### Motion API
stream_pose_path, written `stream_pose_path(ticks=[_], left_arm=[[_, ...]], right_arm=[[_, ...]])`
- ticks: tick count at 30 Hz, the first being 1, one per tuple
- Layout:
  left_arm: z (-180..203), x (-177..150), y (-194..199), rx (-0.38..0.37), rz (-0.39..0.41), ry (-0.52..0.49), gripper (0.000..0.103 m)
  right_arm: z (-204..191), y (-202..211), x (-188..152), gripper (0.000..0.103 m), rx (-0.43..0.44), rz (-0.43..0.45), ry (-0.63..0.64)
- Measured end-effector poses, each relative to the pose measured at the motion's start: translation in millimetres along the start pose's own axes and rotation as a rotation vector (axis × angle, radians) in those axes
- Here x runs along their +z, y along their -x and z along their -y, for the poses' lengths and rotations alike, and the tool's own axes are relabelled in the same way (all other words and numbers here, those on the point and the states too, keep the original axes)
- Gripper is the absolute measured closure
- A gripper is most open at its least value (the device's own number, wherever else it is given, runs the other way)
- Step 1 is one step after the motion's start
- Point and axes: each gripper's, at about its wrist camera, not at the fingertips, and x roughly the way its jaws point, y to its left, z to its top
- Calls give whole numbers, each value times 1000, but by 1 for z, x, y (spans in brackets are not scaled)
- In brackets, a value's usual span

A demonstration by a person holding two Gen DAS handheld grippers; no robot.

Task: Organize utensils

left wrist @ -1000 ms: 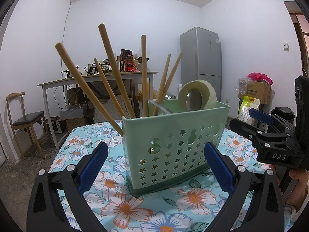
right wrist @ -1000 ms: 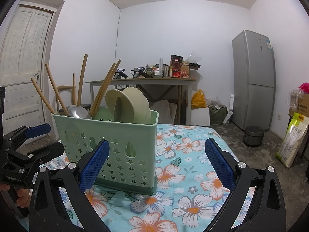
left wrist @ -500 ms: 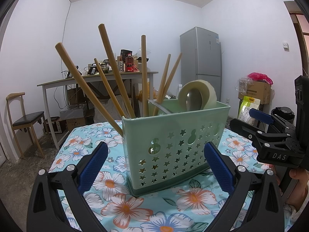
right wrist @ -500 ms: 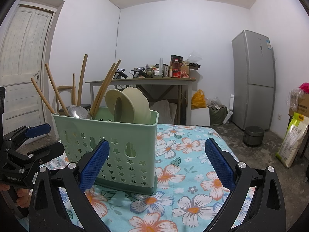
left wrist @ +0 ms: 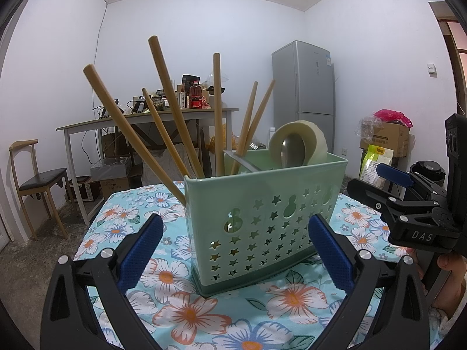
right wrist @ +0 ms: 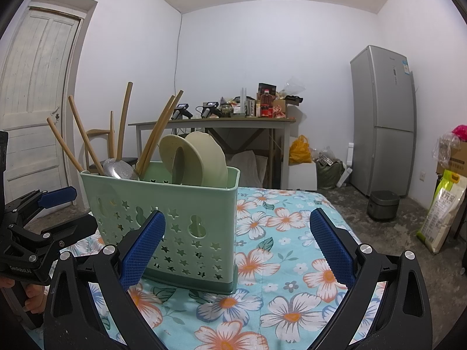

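On the surface (left wrist: 204,315), covered by a turquoise floral cloth (right wrist: 280,315), we see the green utensil caddy (left wrist: 262,221) standing upright, star and gourd cutouts in its walls. Wooden chopsticks (left wrist: 175,110) lean out of one end at mixed angles; a metal spoon (right wrist: 118,169) and cream bowls (right wrist: 195,160) sit in the other part, bowls on edge. We can't tell exactly where the divider splits the compartments. Left gripper (left wrist: 233,250) is spread wide, blue pads either side of the caddy in view but not touching it, nothing held. Right gripper (right wrist: 235,245) is likewise wide apart and empty, its left pad overlapping the caddy's front in view, contact not evident. Each gripper shows at the edge of the other's camera, with a hand (left wrist: 449,277) on the handle. Room: white walls, bare grey concrete floor (right wrist: 388,218). Back wall has a cluttered table (right wrist: 216,121) with bottles and boxes on top, bags and boxes beneath. Silver fridge (right wrist: 382,116) stands in the corner, a dark rice cooker (right wrist: 383,205) on the floor near it. White panelled door (right wrist: 35,96) on the left wall, wooden chair (left wrist: 35,175) with a dark seat near it. Cardboard box (left wrist: 385,137) and a rice sack (right wrist: 440,210) sit on the far right.
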Motion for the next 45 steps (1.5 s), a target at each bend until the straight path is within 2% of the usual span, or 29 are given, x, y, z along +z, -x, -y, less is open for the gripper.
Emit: stream_pose_path(ticks=[38,45], left_arm=[[1,2,0,2,-8,0,5],[-3,4,-1,-2,-17,13,5]], right_arm=[[0,0,1,8,-2,1,1],[2,0,2,8,-31,5,-5]])
